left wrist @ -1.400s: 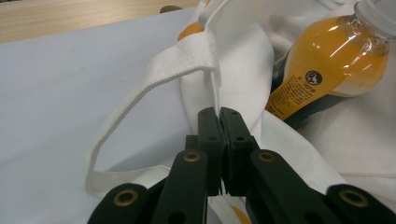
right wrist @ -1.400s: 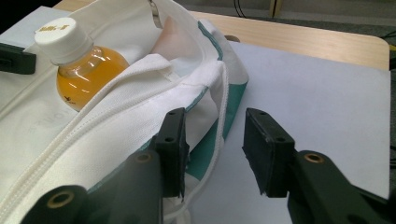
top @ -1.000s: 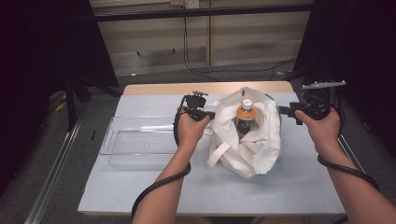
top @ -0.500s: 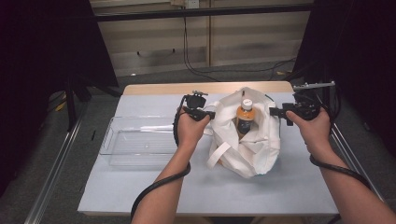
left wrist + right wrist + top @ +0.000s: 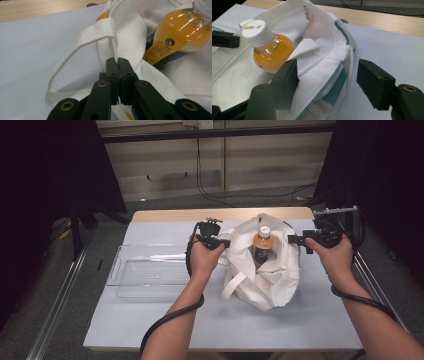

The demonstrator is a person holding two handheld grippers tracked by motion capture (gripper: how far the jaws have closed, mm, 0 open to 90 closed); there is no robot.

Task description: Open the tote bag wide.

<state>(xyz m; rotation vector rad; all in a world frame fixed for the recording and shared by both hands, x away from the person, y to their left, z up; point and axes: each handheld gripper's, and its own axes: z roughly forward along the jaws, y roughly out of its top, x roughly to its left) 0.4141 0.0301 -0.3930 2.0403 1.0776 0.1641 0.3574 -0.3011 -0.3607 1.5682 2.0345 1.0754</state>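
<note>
A white tote bag (image 5: 265,270) sits mid-table with an orange drink bottle (image 5: 261,245) standing inside. The left gripper (image 5: 225,242) pinches the bag's left rim; the right gripper (image 5: 327,82), jaws just opening, straddles the right rim without pressing it. A clear tray (image 5: 145,270) lies just left of the bag.

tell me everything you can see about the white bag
The bag is white woven cloth, soft and slumped on the table's pale cover, mouth open upward. It has flat white strap handles, a teal-trimmed rim and teal inside near the right side. An orange drink bottle with a white cap stands in it. The left gripper is shut on the left edge by a strap; the right gripper straddles the right rim, its jaws having just been opening, pads apart.
</note>
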